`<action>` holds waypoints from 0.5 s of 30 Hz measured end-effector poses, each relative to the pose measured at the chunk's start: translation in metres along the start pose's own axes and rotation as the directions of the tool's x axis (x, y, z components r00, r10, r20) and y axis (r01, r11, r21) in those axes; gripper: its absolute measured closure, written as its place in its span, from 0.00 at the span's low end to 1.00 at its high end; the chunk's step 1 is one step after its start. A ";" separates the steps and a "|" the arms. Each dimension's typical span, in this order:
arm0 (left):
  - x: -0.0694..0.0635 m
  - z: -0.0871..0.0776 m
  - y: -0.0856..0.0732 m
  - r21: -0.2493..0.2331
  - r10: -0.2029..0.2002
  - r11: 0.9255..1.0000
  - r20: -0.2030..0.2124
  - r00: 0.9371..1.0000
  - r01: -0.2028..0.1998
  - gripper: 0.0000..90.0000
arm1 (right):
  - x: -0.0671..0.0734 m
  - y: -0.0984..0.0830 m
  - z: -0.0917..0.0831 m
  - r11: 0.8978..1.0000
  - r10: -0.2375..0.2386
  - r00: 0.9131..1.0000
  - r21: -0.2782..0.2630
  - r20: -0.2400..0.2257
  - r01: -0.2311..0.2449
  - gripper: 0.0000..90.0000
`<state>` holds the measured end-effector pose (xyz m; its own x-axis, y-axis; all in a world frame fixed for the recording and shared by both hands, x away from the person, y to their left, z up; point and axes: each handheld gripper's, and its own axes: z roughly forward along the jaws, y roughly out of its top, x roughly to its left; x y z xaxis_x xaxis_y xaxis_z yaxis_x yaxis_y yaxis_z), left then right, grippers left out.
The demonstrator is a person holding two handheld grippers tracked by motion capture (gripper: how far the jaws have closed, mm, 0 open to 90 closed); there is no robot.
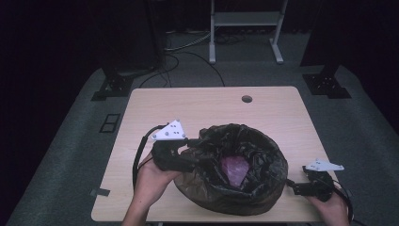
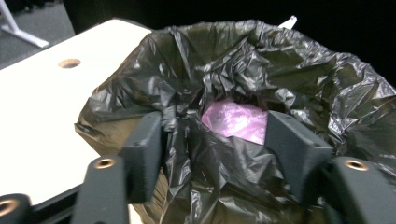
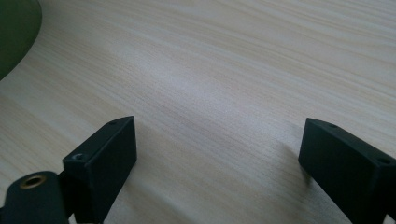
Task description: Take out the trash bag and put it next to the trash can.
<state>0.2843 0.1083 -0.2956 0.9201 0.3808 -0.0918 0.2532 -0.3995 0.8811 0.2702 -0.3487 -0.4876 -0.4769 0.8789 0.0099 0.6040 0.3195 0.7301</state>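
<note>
I count one black bin bag (image 1: 244, 162) on the light wooden worktop (image 1: 211, 106), its mouth standing open and its rim crumpled. Inside it lies one pink, plastic-looking item (image 1: 235, 168); I cannot tell what it is.

My left gripper (image 2: 212, 135) sits at the bag's near-left rim, held by one hand (image 1: 150, 181). Its two fingers (image 2: 144, 149) stand apart with a fold of the black rim bunched between them; the film presses against the left finger, while the right finger sits inside the bag mouth. I see them straddling the rim, not clamped on it. The pink item lies just beyond the fingers, slightly toward the right one.

My right gripper (image 3: 217, 158) is well apart from the bag, at the worktop's near-right corner, held by the other hand (image 1: 331, 205). Its two fingers (image 3: 109, 161) are spread wide over bare wood grain with nothing between them. A dark curved edge, probably the bag, shows far off to the upper left of those fingers.

One round hole (image 1: 246, 99) sits in the worktop far beyond the bag.
</note>
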 end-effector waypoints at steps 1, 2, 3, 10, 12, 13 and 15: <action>0.000 0.000 0.001 -0.005 0.005 1.000 0.007 1.000 -0.004 0.52 | 0.000 0.000 0.000 1.000 0.001 1.000 0.000 0.000 -0.001 0.11; 0.000 0.000 0.003 -0.008 0.009 1.000 0.013 1.000 -0.009 0.55 | 0.000 0.000 0.000 1.000 0.000 1.000 0.000 0.000 0.000 0.11; 0.000 0.000 0.004 -0.010 0.018 1.000 0.021 1.000 -0.017 0.61 | 0.000 0.000 0.000 1.000 0.000 1.000 0.000 0.000 0.000 0.11; 0.001 0.006 0.014 -0.029 0.035 0.999 0.094 0.995 -0.032 0.89 | 0.000 0.000 0.000 1.000 0.000 1.000 0.000 0.000 0.000 0.11; 0.001 0.007 0.015 -0.037 0.034 0.999 0.105 0.994 -0.030 0.92 | 0.000 0.000 0.000 1.000 0.000 1.000 0.000 0.000 0.000 0.11; 0.002 0.008 0.016 -0.043 0.035 0.999 0.112 0.993 -0.031 0.92 | 0.000 0.000 0.000 1.000 0.000 1.000 0.000 0.000 0.000 0.11; 0.002 0.011 0.019 -0.053 0.040 0.998 0.126 0.991 -0.033 0.95 | 0.000 0.000 0.000 1.000 0.000 1.000 0.000 0.000 0.000 0.11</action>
<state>0.2946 0.0925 -0.2839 0.9597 0.2568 -0.1141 0.2062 -0.3675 0.9069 0.2702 -0.3487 -0.4876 -0.4769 0.8789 0.0102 0.6042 0.3193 0.7301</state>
